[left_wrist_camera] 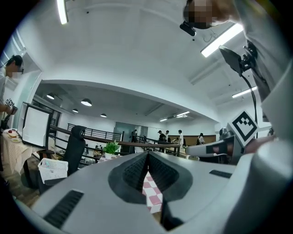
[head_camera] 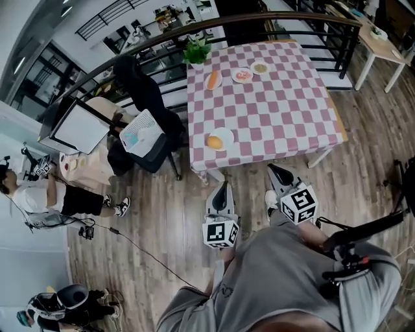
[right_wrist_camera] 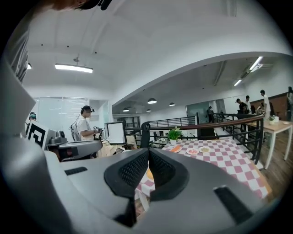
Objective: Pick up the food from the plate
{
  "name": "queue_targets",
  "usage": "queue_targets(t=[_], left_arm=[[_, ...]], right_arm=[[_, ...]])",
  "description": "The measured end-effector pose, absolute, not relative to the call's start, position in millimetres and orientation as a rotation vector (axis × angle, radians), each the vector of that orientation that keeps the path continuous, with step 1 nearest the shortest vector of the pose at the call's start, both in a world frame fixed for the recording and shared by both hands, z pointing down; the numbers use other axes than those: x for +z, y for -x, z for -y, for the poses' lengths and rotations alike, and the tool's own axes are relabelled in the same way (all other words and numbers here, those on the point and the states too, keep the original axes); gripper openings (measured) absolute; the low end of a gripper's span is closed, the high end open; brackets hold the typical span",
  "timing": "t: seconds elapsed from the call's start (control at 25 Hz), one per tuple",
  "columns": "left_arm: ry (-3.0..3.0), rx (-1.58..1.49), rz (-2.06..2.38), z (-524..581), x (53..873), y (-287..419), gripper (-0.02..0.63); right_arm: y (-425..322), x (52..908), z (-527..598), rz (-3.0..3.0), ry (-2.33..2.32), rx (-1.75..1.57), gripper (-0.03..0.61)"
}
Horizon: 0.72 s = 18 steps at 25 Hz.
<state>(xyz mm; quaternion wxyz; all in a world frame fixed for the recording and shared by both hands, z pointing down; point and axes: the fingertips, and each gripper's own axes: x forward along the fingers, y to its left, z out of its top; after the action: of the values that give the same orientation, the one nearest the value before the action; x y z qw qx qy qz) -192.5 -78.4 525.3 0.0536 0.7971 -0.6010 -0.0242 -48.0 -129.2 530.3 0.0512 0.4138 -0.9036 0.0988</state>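
**Food** (head_camera: 214, 141): a round orange piece on a white plate (head_camera: 225, 133). It lay at the near edge of the table (head_camera: 285, 123), straight ahead of your left gripper (head_camera: 222, 186) and ahead and to the left of your right gripper (head_camera: 273, 168). In the right gripper view it showed low down, beyond the closed tips.

**Left gripper:** you held its jaws fully together, pad against pad, with nothing between them. Only the checked cloth (left_wrist_camera: 153, 196) showed in the gap beneath the tips. The gripper stood short of the table, over the floor (head_camera: 162, 220), and touched neither the plate nor the cloth.

**Right gripper:** its jaws likewise met and held nothing. It was just beside the left gripper and a little nearer the table's edge, clear of the table.

**Farther ahead of both grippers**, along the table's far side:
- a plate with a long bun (head_camera: 213, 80)
- a red-topped plate (head_camera: 242, 75)
- a pale green-topped plate (head_camera: 260, 67)
- a potted plant (head_camera: 197, 50) at the far left corner, with a curved railing (head_camera: 272, 19) behind it

**To the left of your left gripper:**
- a black chair (head_camera: 146, 97)
- a white basket (head_camera: 139, 133)
- a white board (head_camera: 81, 128)
- well beyond these, a person (head_camera: 39, 198) in a white top

**Far ahead and right of your right gripper:** a light side table (head_camera: 379, 42).
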Motion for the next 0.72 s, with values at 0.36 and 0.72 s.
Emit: queue_targets(t=[0.36,0.72], left_arm=[[-2.422,-0.024,1.784,192.2,526.4,165.6,0.011],[-2.448,-0.006,1.774,306.7,522.0,142.3,0.011]], right_arm=[[29.3,538.1,256.2,2.781,-1.239,0.363,0.017],[-0.2,551.3,360.3,2.766,-1.252,0.326,0.017]])
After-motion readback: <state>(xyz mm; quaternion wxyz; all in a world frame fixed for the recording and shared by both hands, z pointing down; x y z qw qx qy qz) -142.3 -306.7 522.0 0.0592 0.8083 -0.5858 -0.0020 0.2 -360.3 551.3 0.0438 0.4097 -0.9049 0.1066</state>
